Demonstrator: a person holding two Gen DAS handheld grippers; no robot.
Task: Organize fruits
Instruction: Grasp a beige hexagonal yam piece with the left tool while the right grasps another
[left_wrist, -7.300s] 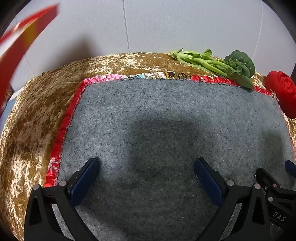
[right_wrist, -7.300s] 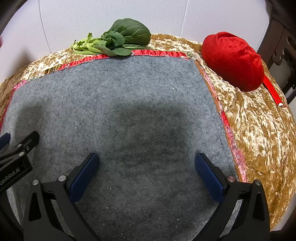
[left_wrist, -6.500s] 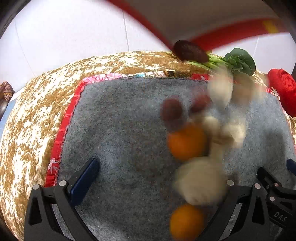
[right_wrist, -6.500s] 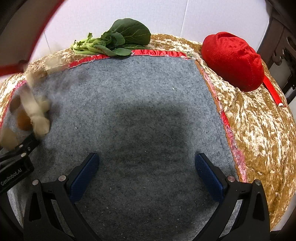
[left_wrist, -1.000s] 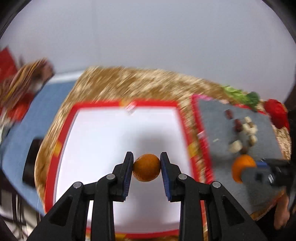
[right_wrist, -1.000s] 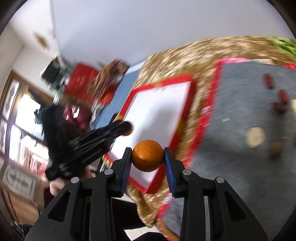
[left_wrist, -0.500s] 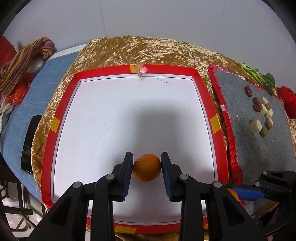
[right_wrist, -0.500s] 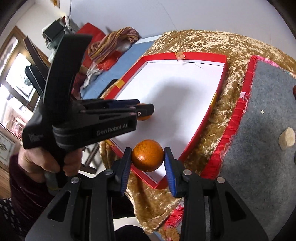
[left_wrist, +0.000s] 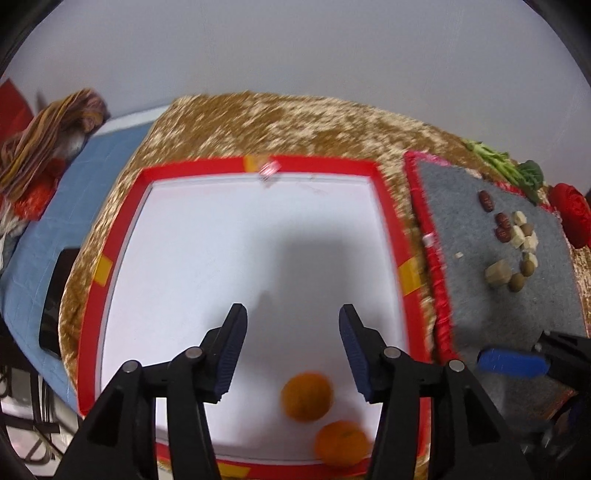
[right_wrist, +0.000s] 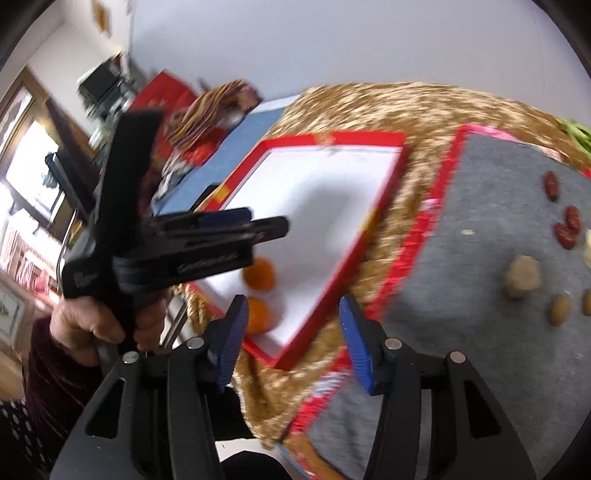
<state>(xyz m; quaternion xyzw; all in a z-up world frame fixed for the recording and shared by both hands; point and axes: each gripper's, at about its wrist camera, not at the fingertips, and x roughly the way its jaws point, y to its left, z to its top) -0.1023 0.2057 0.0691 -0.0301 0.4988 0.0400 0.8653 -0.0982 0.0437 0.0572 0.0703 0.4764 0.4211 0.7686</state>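
Left wrist view: two oranges, one (left_wrist: 306, 396) and the other (left_wrist: 341, 444), lie close together in the near right corner of the white tray (left_wrist: 408, 275) with the red rim. Neither is held. The second sits hard by the near rim.

Beside the tray, to its right, grey felt mat (left_wrist: 517, 325) on the gold cloth (left_wrist: 295, 122). On the mat, still unsorted: dark red dates (left_wrist: 502, 221), pale chunky pieces (left_wrist: 498, 272), small brown nuts or similar (left_wrist: 516, 282); too small to name surely. Greens (left_wrist: 517, 170) and a red cushion (left_wrist: 572, 218) at the mat's far edge.

Progress, as I judge it: oranges done, everything on the mat left. Early in the job.

Left gripper (left_wrist: 293, 343): jaws wide apart, nothing between them, hanging above the tray just behind the oranges, touching neither.

Right gripper (right_wrist: 291, 339): jaws likewise spread, empty, over the gold cloth at the tray's near corner. In its view the person's hand (right_wrist: 92, 325) grips the handle of the left tool. Picture blurred, so both tools seem in motion.
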